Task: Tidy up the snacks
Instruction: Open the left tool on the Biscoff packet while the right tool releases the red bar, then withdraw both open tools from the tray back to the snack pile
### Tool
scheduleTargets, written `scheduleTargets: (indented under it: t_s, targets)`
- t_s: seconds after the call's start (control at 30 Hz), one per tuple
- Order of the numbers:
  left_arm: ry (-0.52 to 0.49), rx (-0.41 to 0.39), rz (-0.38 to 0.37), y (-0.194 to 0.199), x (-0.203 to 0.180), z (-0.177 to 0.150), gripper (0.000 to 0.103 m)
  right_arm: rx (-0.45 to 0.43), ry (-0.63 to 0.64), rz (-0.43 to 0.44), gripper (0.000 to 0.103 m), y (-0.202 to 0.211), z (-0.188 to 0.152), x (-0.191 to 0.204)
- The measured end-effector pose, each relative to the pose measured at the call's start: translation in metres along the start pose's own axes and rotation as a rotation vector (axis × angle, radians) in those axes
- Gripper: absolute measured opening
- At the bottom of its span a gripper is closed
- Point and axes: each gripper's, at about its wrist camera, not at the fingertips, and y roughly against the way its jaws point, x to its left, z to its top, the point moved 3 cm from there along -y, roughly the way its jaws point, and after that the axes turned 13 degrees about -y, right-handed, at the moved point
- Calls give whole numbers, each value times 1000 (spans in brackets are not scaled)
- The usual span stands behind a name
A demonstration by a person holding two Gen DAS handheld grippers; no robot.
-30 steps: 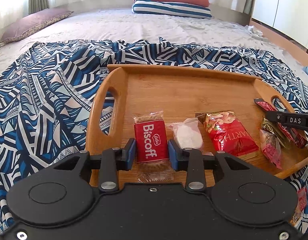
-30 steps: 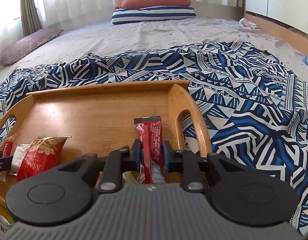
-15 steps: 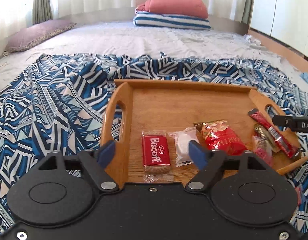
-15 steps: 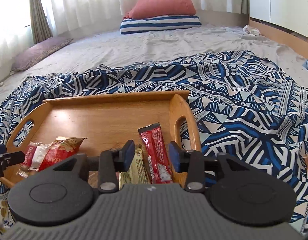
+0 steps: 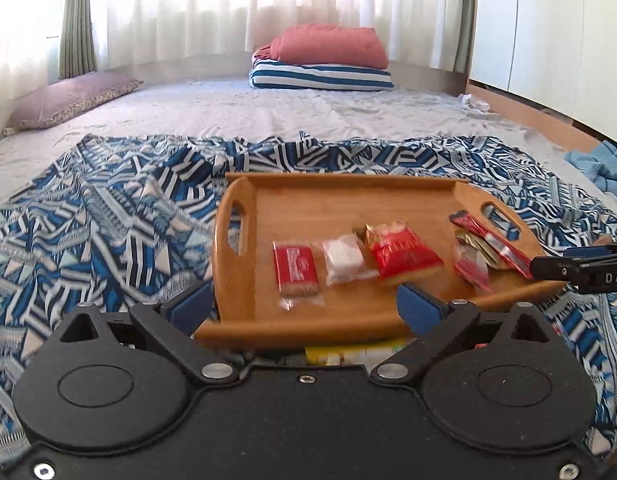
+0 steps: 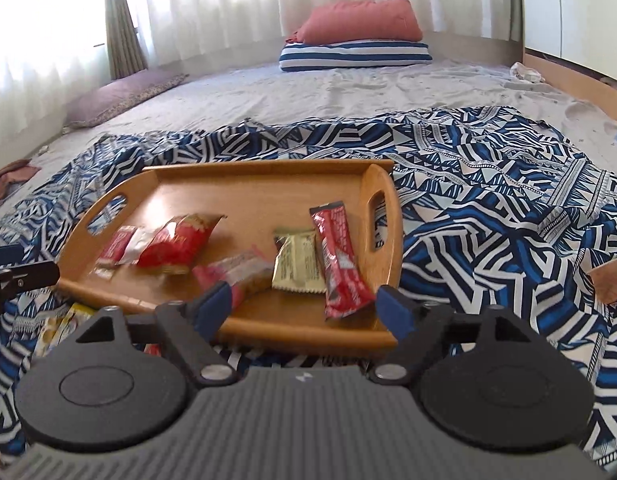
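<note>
A wooden tray (image 5: 340,200) (image 6: 236,196) lies on the patterned blanket with a row of snacks in it. From its left end come a red Biscoff packet (image 5: 295,266), a white packet (image 5: 343,258), a red bag (image 5: 402,254), a pink packet (image 5: 470,266), a gold packet (image 6: 296,264) and a long red bar (image 6: 340,256). My left gripper (image 5: 304,306) hangs before the tray's front rim, its jaws opening wide with nothing between them. My right gripper (image 6: 306,304) is at the tray's near right corner, its jaws also opening and empty; the red bar's end lies just beyond them.
Loose yellow packets (image 5: 356,354) (image 6: 64,324) lie on the blue and white blanket (image 5: 108,220) under the tray's front edge. Pillows (image 5: 328,56) sit at the far end of the bed. A blue cloth (image 5: 600,164) lies at the right.
Both grippers have opened and drawn back from the tray. The left let go of the Biscoff packet and the right let go of the red bar; both lie in the tray.
</note>
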Motion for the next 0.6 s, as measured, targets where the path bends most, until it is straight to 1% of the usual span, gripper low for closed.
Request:
scheduleTargets:
  t_s: [0.07,0.13,0.27,0.43,0.6]
  targets:
    - [15,6,-3,6,-1,-9,99,-2,40,6,93,6,-9,4]
    - [32,12,-7,12,0,-19,99,-11,82,9,103,12,-18,7]
    - [45,17,-2,21,3,-37,100,-20,133,21,103,20,-35,11]
    - [43,39,16,27,6,-57,100,-1,84,43,103,21,-47,2]
    - [24,98,30,24,4,-72,100,20,35,49,103,17,-56,-7]
